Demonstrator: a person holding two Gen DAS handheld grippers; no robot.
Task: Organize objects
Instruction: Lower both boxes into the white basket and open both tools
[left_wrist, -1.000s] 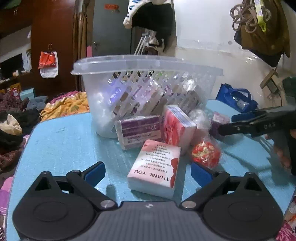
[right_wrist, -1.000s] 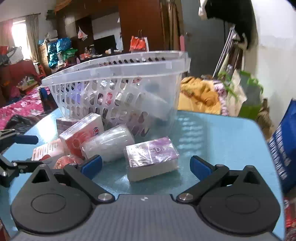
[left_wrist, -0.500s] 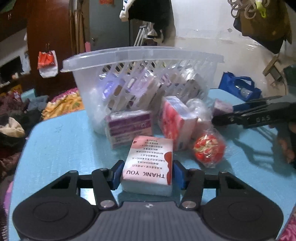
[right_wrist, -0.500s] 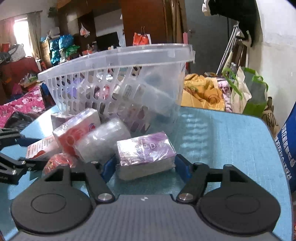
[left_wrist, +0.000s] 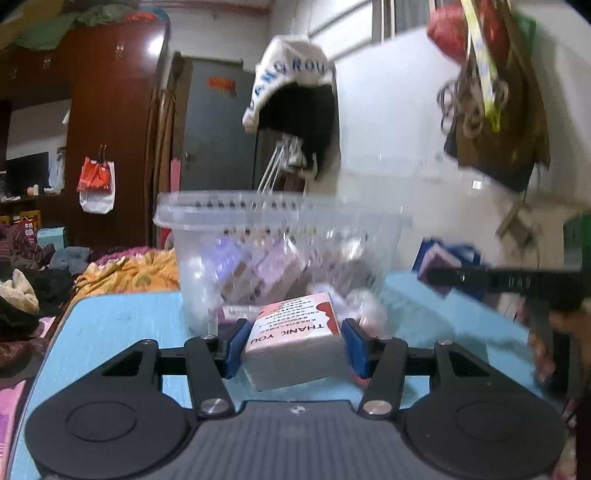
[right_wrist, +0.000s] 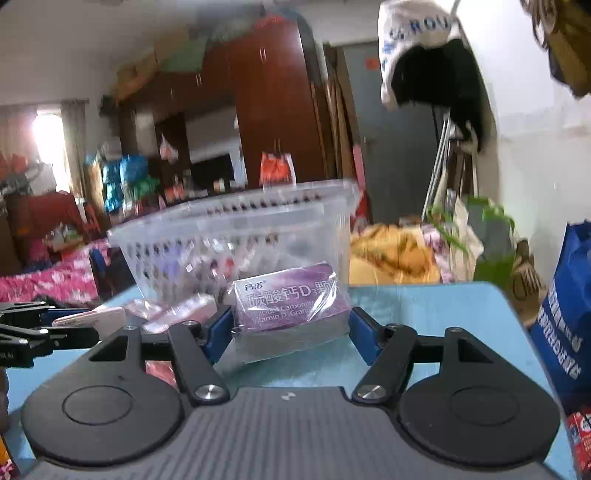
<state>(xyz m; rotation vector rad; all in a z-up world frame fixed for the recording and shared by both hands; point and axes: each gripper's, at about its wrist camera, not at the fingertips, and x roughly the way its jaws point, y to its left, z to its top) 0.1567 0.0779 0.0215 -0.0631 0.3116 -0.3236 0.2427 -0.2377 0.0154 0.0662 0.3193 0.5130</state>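
My left gripper (left_wrist: 293, 345) is shut on a white and red "THANK YOU" packet (left_wrist: 295, 341) and holds it lifted above the blue table (left_wrist: 110, 325), in front of the clear plastic basket (left_wrist: 280, 236). My right gripper (right_wrist: 290, 330) is shut on a purple vitamin D box (right_wrist: 290, 304), also lifted, in front of the basket (right_wrist: 229, 236). The right gripper with its purple box shows at the right of the left wrist view (left_wrist: 480, 278). The left gripper shows at the left of the right wrist view (right_wrist: 44, 328).
Several packets lie inside the basket and on the table at its foot (right_wrist: 173, 314). A blue bag (right_wrist: 565, 317) stands past the table's right edge. Clothes and bedding lie beyond the table. A cap (left_wrist: 295, 85) hangs on the wall.
Both grippers closed on their packets on the table, then lifted them. Both views now tilt upward and the basket looks lower and farther.
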